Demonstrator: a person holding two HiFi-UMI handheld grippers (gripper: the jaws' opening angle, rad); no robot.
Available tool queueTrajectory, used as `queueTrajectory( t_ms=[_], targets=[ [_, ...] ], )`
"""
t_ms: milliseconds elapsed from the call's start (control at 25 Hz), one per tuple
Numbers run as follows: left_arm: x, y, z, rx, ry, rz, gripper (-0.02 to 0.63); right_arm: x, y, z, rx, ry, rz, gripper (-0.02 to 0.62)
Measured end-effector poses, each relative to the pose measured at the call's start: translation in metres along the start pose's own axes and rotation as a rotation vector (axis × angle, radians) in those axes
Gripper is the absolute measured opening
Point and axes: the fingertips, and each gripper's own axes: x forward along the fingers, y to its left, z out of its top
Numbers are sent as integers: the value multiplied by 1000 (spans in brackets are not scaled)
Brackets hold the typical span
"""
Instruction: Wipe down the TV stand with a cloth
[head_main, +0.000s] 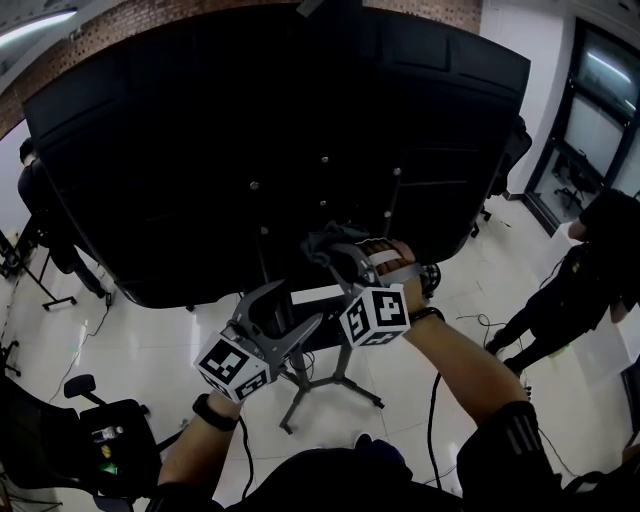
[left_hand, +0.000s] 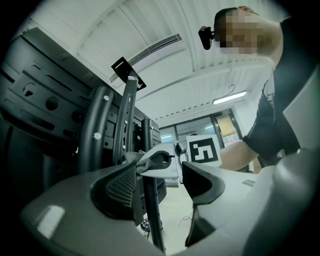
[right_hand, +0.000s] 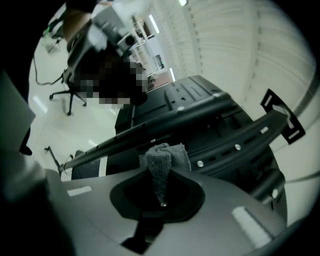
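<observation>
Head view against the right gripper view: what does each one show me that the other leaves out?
Only the head view shows both tools together, the left tool open and the right tool raised to the screen's back, plus a bystander at the right. Only the right gripper view shows up close that its jaws are shut on the folded grey cloth. Both show that cloth, the TV's black back and its mounting bars.

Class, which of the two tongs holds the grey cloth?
The right tongs, shut on the bunched grey cloth; the left tongs stand open with no cloth.
</observation>
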Motion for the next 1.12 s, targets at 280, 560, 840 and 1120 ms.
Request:
queueTrajectory(
  t_ms=[280, 560, 840, 1120],
  targets=[
    [34, -26, 34, 43, -46, -41, 310, -72, -81, -7, 112, -91, -180, 23],
    [89, -51, 62, 88, -100, -76, 310, -104, -146, -56, 190, -96, -266, 23],
    [135, -62, 68, 109, -99, -41, 310, -84, -179, -101, 280, -141, -230, 23],
    [166, -65, 55, 114, -61, 25, 310, -64, -187, -134, 314, -190, -179, 21]
  ],
)
